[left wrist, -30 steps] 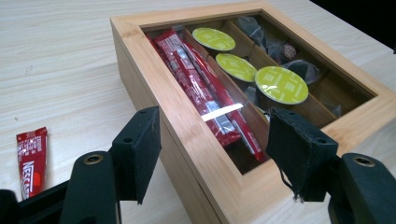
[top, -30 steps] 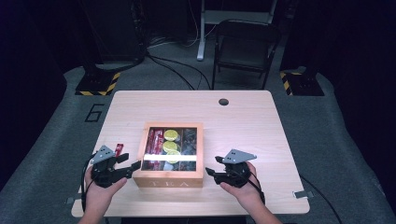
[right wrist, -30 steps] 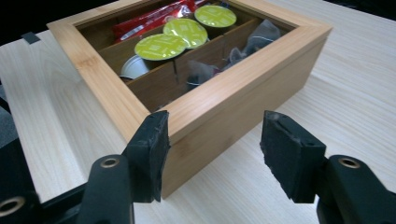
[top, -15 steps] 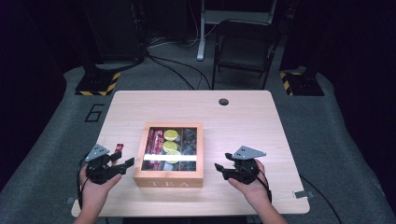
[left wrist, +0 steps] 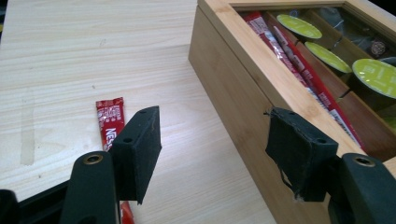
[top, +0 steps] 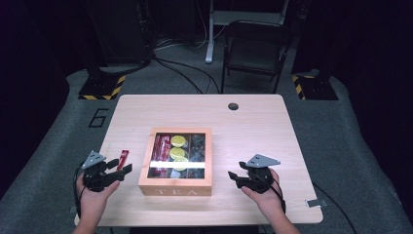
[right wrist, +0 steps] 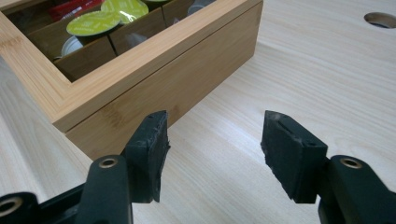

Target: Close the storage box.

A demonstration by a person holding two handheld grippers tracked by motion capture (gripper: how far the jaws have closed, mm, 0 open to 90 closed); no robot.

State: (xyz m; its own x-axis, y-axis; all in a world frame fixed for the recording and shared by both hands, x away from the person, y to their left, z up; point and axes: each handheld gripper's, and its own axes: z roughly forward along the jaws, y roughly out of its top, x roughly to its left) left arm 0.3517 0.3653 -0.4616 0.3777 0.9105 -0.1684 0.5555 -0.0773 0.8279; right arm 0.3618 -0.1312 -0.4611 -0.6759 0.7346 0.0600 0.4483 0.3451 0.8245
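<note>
Now both grippers have drawn back from the tea box (top: 175,187): left gripper (top: 124,166) and right gripper (top: 234,176) stand wide, empty, flanking it.

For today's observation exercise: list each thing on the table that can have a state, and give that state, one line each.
Wooden tea box: lid closed, capsules and sticks visible through its window.
Red sachet: lying flat on the table, outside the box.
Left hand-held gripper: open, empty.
Right hand-held gripper: open, empty, beside the box.
</note>
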